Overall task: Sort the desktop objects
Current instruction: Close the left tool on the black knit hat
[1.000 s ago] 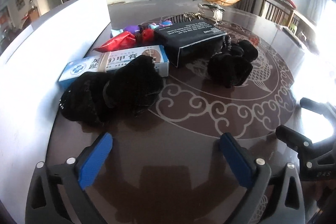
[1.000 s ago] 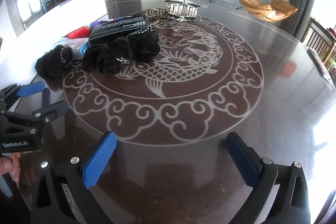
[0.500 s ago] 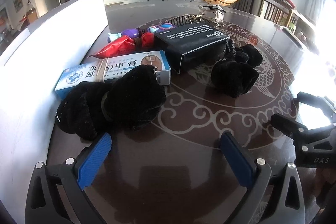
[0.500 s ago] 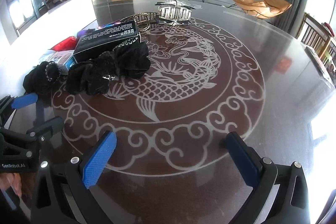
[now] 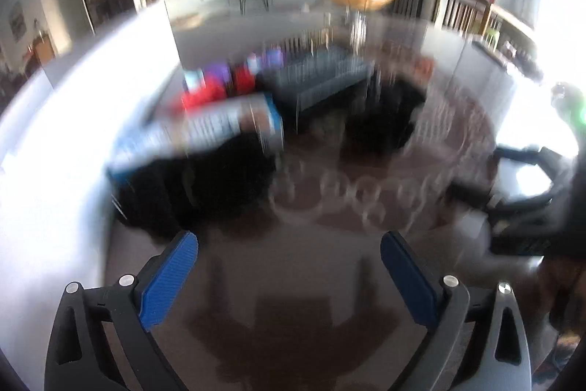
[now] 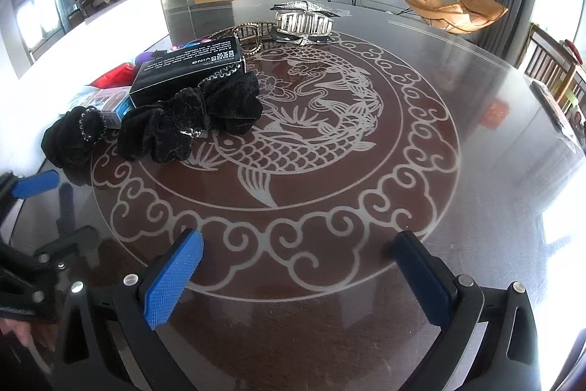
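While both grippers hover empty, the clutter sits far left on the counter (image 6: 457, 120).
Left to right in the right wrist view: two black scrunchies, one (image 6: 73, 138) at the left edge and one (image 6: 194, 120) near centre; one blue-and-white box (image 6: 110, 103); one black box (image 6: 188, 68); one hair claw (image 6: 304, 22) farthest. Left gripper (image 5: 289, 266) and right gripper (image 6: 296, 262) gape wide over bare glass.

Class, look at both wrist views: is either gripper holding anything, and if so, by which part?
Nothing is held. The left gripper and the right gripper both stand open over the bare table, with only tabletop between their fingers.
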{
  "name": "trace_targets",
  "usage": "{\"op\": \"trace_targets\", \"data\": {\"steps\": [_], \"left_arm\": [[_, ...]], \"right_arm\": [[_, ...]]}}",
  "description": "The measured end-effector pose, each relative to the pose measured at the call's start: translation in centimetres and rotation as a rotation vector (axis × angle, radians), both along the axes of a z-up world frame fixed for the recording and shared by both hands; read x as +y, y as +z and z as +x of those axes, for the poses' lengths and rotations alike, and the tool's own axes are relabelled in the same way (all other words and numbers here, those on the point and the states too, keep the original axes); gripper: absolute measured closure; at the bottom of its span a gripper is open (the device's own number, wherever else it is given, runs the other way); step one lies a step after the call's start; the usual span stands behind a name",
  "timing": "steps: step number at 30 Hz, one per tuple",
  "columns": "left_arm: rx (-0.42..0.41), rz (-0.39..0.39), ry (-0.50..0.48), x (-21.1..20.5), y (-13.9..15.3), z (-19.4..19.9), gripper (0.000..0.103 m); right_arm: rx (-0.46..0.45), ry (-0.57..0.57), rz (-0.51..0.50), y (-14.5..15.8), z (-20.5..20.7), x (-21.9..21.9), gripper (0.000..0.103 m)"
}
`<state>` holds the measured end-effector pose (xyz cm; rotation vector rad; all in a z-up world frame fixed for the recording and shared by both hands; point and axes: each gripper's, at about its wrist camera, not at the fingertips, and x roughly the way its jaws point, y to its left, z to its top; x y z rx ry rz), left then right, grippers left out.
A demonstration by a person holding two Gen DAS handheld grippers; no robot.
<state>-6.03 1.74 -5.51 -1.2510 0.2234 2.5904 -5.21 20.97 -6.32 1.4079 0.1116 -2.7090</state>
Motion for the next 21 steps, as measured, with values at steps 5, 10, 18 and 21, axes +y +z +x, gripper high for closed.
{"op": "trace_targets", "data": {"steps": [5,10,18,21], "left_arm": [[0.092,0.017,0.014,-0.6,4.8,-4.2,0.0],[-0.051,0.099,0.058,-2.9,2.1,-8.9,0.001],[-0.2,0.178,-0.115,-2.4,-0.4,-4.7,0.001],[-0.203,0.176,-0.158,-2.0,-0.2,-2.8,0.001]], "right_arm": [[0.0,0.0,0.0,0.0,0.0,0.0,0.0],[0.0,0.0,0.0,0.0,0.0,0.0,0.0],[0.001,0.0,0.0,0.0,0.0,0.0,0.0],[0.0,-0.001,-0.001,0.2,-0.3,0.1,0.0]]}}
